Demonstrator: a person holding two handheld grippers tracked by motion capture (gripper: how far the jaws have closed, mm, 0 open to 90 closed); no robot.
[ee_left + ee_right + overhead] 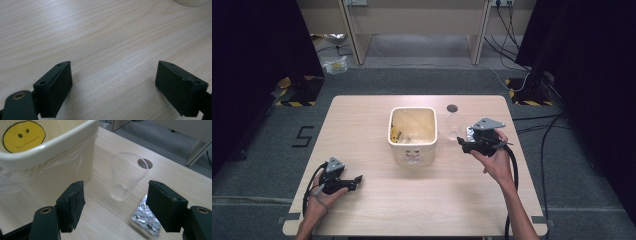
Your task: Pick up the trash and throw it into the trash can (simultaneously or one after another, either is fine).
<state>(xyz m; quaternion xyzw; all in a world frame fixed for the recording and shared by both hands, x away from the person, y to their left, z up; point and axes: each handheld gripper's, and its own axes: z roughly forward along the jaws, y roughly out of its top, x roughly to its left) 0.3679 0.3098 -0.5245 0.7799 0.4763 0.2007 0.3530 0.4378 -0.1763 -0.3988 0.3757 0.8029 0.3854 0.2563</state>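
**Two open grippers at a wooden table, a clear cup ahead of the right one**

A person sits at a pale wooden table (pixel 377 210) with a black two-jaw gripper in each hand. The left gripper (pixel 113 87) lies low over the near left part of the tabletop, its jaws spread wide with nothing but bare wood grain between them. In the high view it sits well apart from everything else on the table, held by the left hand (pixel 319 200).

The right gripper (pixel 115 205) is held by the right hand (pixel 497 160) on the right side of the table, and its jaws also stand wide apart, gripping nothing. Just ahead of them stands a clear, thin-walled plastic cup (pixel 126 176), upright on the wood and empty as far as can be seen. Near the right jaw lies a silvery foil blister pack (pixel 145 218), flat on the table, close to the cup.

Beside the cup, to its left in the high view, stands a cream-coloured square plastic bin (pixel 412 142) lined with a clear plastic bag; a yellow face sticker (pixel 23 135) shows on its inner wall. A dark round hole (pixel 452 107) is set in the tabletop beyond the cup.
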